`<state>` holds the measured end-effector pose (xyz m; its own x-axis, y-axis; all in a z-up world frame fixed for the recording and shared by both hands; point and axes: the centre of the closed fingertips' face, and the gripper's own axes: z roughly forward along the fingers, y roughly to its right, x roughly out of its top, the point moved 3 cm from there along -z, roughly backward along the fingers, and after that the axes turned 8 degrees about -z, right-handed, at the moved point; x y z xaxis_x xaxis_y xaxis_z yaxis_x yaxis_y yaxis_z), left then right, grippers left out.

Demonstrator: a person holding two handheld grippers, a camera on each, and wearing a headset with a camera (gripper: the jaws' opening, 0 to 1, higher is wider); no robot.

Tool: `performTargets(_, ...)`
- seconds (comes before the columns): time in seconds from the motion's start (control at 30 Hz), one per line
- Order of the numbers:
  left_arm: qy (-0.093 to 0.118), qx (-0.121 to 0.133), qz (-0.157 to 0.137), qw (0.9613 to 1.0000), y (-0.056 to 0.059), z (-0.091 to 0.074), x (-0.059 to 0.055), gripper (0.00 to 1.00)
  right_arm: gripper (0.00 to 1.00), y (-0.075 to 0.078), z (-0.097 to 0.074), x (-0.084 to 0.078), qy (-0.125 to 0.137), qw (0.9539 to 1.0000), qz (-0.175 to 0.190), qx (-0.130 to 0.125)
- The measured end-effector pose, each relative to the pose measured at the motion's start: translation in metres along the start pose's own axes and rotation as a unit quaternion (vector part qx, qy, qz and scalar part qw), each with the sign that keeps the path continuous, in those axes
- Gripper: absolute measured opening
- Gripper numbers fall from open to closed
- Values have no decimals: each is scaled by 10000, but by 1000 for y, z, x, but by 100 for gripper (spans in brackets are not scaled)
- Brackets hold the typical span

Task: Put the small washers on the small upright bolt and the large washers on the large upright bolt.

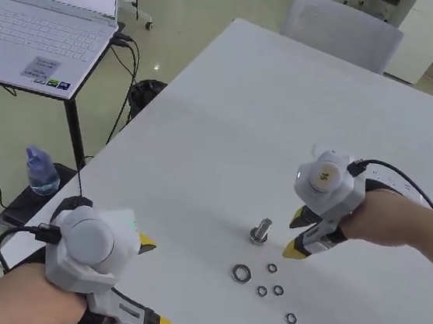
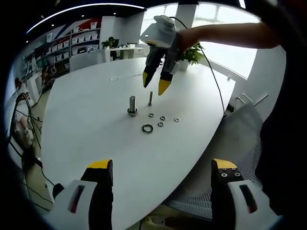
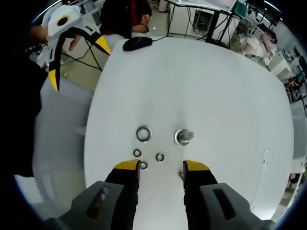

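Left tongs (image 2: pixel 162 164): jaws spread wide, nothing betw. them, at the bottom of the left gripper view over the near table edge. Right tongs (image 1: pixel 296 234): jaws partly open, also empty. Tips point down at the table, right of centre in head view, just right of the large bolt and clear of it.

Table (image 1: pixel 229 116): plain white top w/ rounded edge, running lower left to upper right in head view. Room is an office/lab w/ pale floor (image 1: pixel 186 18). In the left gripper view, shelves (image 2: pixel 72 43) sit upper left and bright windows (image 2: pixel 225 52) upper right. Laptop (image 1: pixel 44 25) on a black stand (image 1: pixel 72 126), upper left of head view. Its purple screen strip w/ white text and its palm-rest stickers are too small to read. Grey chair (image 1: pixel 337 27) at top centre, beyond the table. Bluish bottle (image 1: pixel 42 172) at left edge, below the laptop.

Large bolt (image 1: pixel 261 231): upright, long axis vertical, head down on the table, shank end up, centre-right of head view. Small bolt (image 2: pixel 150 98): thinner, also upright, just right of the large one in left gripper view, under the right tongs' tips. Large washer (image 1: pixel 241 273): flat on the table, just below-left of the large bolt. Four small washers (image 1: pixel 272 268): flat on the table in a loose cluster right of the large washer, each apart from the others.
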<state>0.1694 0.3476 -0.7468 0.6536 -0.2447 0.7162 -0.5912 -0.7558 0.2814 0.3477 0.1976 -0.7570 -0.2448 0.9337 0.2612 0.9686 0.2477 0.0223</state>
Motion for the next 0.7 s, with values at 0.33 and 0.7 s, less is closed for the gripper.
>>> performTargets(0.33, -33, -40, 3, 10000, 3, -1, -6, 81, 37, -22, 8, 2, 14, 10000, -25, 90)
performTargets(0.7, 127, -98, 82, 9998, 1, 0, 4, 83, 37, -37, 19, 18, 156, 9998, -37, 99)
